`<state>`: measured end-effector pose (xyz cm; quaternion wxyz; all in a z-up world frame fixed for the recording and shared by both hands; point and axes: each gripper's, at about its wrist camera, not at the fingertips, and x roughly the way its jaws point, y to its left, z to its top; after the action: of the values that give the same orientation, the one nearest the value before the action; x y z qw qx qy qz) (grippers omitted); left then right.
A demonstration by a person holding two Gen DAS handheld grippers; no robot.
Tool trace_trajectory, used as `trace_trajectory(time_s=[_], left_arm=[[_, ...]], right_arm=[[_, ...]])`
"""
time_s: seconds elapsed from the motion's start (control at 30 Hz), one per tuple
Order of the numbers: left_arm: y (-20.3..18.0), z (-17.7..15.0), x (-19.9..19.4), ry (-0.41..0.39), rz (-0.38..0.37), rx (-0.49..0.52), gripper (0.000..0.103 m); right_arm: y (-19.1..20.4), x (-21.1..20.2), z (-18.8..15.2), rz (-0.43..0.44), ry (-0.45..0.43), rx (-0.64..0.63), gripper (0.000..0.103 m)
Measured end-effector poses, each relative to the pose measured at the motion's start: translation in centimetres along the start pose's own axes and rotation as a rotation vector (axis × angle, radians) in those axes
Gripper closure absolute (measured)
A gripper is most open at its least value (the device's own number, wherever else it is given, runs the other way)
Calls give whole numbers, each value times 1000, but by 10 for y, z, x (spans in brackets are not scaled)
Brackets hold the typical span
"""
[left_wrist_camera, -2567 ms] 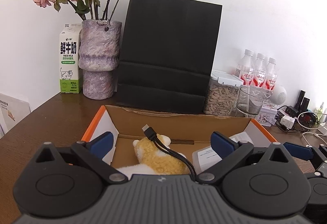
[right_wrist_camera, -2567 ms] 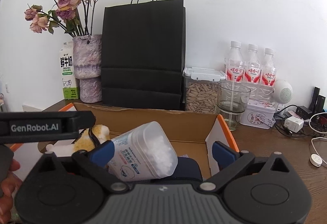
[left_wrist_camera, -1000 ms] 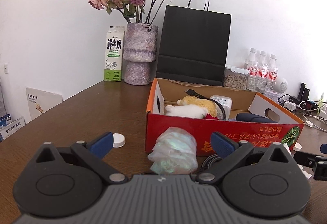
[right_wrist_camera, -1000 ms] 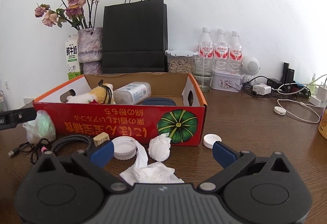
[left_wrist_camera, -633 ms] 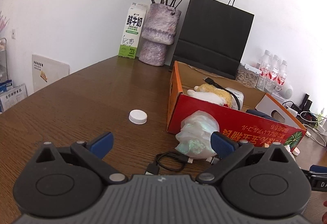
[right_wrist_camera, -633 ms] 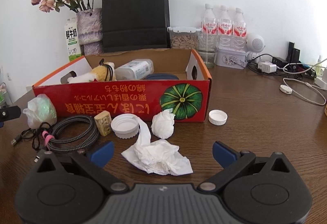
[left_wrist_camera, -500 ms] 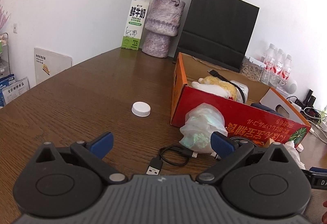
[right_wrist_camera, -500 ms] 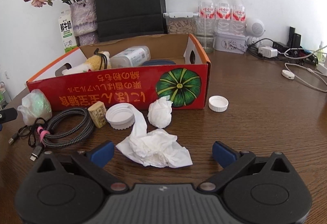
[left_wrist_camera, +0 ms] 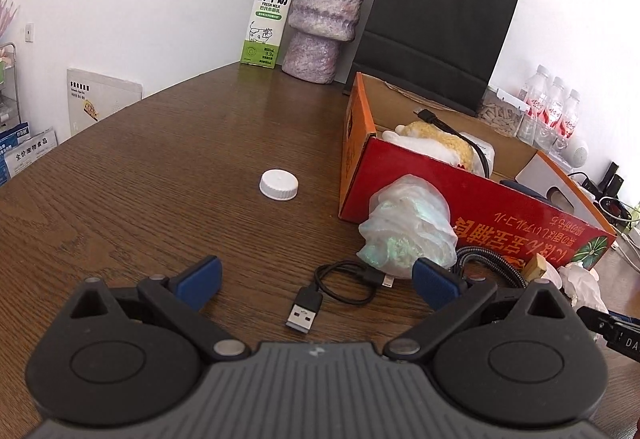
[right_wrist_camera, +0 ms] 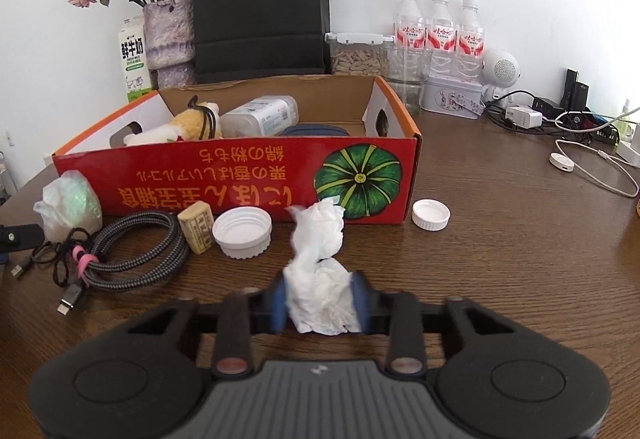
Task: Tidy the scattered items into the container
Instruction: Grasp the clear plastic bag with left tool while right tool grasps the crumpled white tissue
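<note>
A red cardboard box (right_wrist_camera: 248, 175) (left_wrist_camera: 472, 199) holds a plush toy (right_wrist_camera: 188, 127), a white plastic jar (right_wrist_camera: 260, 117) and a dark pouch. My right gripper (right_wrist_camera: 320, 303) is shut on a crumpled white tissue (right_wrist_camera: 320, 271) in front of the box. My left gripper (left_wrist_camera: 316, 279) is open and empty above a small black USB cable (left_wrist_camera: 336, 291). A crumpled plastic bag (left_wrist_camera: 408, 231) (right_wrist_camera: 70, 205), a braided cable (right_wrist_camera: 128, 247), a small tan block (right_wrist_camera: 196, 225), a large white lid (right_wrist_camera: 242, 233) and two small white caps (right_wrist_camera: 431, 214) (left_wrist_camera: 279, 184) lie on the table.
A black paper bag (right_wrist_camera: 260, 3), a vase of dried roses (right_wrist_camera: 168, 35), a milk carton (left_wrist_camera: 272, 23), a seed container, a glass and water bottles (right_wrist_camera: 440, 27) stand behind the box. Chargers and cables (right_wrist_camera: 568, 119) lie at the right.
My right gripper has closed on the white tissue. My left gripper has dropped lower and nearer to the small USB cable.
</note>
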<state>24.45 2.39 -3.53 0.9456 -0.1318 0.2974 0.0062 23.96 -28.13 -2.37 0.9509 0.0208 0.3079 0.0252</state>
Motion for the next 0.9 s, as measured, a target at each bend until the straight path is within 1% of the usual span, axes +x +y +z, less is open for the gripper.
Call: trace_trajectory(time_s=[0.07, 0.2, 0.3, 0.43, 0.53, 0.6, 0.7, 0.83, 0.87, 0.9], left_arm=[[0, 0, 0, 0, 0, 0, 0], [0, 0, -1, -3, -8, 2, 0], [-2, -2, -6, -34, -41, 13, 0], [-16, -2, -10, -70, -65, 76, 0], [-33, -1, -9, -108, -49, 146, 0], [-43, 3, -7, -118, -47, 174, 0], [-51, 13, 3, -100, -50, 182, 0], [-52, 16, 17, -54, -33, 155, 0], [-51, 17, 20, -40, -39, 145, 1], [-51, 17, 22, -32, -44, 139, 7]], right_arm=[[-2, -2, 0, 7, -14, 11, 86], [-1, -4, 1, 5, -23, 8, 87], [0, -6, 0, -3, -37, 4, 87], [2, -7, 0, -10, -51, -7, 87], [2, -8, 0, -12, -59, -6, 87], [1, -8, 0, -11, -61, 1, 87], [0, -6, 1, -8, -52, 11, 87], [2, -6, 0, -6, -52, 1, 87], [3, -5, 0, -6, -50, -5, 87], [4, -5, 0, -5, -48, -10, 87]])
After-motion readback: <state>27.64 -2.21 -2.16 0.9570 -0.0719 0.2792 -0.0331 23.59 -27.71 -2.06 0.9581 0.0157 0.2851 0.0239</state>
